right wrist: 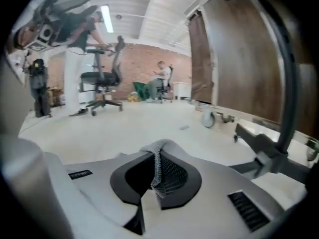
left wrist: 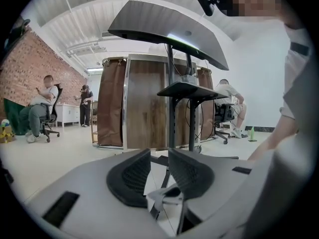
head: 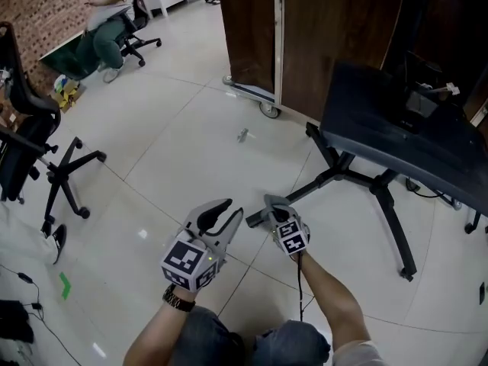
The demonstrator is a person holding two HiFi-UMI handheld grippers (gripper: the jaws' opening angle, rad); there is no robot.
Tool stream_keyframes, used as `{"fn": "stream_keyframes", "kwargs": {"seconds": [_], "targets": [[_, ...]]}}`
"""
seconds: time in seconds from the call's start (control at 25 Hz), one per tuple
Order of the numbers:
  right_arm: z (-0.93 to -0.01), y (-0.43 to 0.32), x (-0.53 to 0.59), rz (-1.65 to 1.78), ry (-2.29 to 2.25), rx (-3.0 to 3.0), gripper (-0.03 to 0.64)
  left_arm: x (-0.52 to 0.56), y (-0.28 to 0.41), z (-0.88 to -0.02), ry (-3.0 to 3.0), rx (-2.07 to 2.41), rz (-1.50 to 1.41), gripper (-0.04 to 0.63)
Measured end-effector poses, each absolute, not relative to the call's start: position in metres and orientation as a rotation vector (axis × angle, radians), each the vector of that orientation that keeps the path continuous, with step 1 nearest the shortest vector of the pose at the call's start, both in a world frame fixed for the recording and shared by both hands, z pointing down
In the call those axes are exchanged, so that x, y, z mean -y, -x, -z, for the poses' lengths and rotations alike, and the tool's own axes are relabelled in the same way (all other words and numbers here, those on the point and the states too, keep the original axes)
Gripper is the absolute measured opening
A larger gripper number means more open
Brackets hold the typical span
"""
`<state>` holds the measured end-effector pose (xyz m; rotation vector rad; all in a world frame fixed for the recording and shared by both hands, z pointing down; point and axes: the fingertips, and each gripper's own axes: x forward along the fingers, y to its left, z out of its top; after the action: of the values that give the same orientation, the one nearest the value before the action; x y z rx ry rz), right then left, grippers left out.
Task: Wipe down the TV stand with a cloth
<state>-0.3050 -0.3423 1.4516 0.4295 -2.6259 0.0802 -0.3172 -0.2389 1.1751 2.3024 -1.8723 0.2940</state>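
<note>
Grey mesh cloth (right wrist: 160,169) is sitting pinched in the right gripper (right wrist: 156,153), whose jaws are pressing together on it while a fold is poking out above the tips. The left gripper (left wrist: 159,164) is standing with its jaws a little apart and is holding nothing; only floor and the stand's feet are showing through the gap. Both grippers are being held low and close together over the floor, side by side, each carrying a cube with black-and-white square markers (head: 185,264).

The TV stand (head: 383,191) is standing just ahead and to the right on splayed black legs, with its dark screen (head: 396,124) tilting over it and cables hanging behind. The cloth and both grippers are hanging apart from it, touching neither the legs nor the screen.

Pale glossy tiles are covering the floor (head: 183,158). A black office chair (head: 34,155) is standing at the left, a wood-panelled cabinet on castors (head: 328,29) is rising behind the stand, and a seated person (head: 107,17) is resting beside a brick wall (head: 42,6)
</note>
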Motion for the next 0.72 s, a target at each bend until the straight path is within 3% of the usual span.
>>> {"fn": "stream_keyframes", "kwargs": {"seconds": [0.16,0.28,0.48,0.6,0.72], "targets": [[-1.416,0.352,0.216,-0.032,0.022,2.745,0.005,0.246,0.304,-1.187,-2.321,1.818,-0.293,0.132],[-1.387,0.314,0.255,-0.06,-0.174,2.81,0.005,0.257,0.289,-1.189,-2.334,1.769,-0.277,0.132],[-1.387,0.101,0.472,0.246,-0.984,2.413,0.005,0.29,0.231,-1.192,-2.422,1.621,-0.218,0.132],[-1.383,-0.032,0.561,0.148,-1.271,2.164,0.005,0.308,0.191,-1.194,-2.49,1.53,-0.181,0.132],[-1.414,-0.116,0.573,-0.021,-1.301,1.966,0.005,0.311,0.172,-1.204,-2.494,1.467,-0.189,0.13]]}}
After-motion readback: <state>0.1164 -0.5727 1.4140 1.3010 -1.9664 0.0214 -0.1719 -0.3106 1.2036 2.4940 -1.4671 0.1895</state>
